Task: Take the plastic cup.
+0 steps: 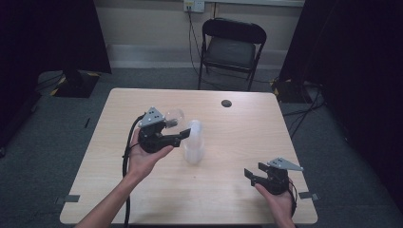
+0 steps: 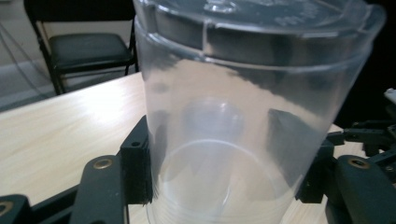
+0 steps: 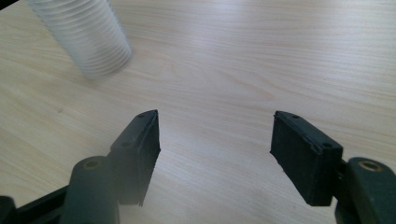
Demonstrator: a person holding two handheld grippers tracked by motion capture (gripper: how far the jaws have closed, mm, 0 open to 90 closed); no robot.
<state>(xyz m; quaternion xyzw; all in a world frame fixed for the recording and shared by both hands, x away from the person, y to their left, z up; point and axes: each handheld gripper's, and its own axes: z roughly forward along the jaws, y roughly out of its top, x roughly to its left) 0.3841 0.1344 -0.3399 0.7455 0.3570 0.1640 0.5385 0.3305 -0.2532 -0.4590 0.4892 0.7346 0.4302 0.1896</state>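
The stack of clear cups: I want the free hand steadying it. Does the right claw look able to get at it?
Probably yes: the right claw is open and empty, with bare table between it and the stack of clear cups.

We find no text that we can read. The clear plastic cup (image 2: 233, 116) carries faint raised marks on its upturned bottom, near the top edge of the left gripper view, but they are too blurred and small for us to make out any letters or numbers.
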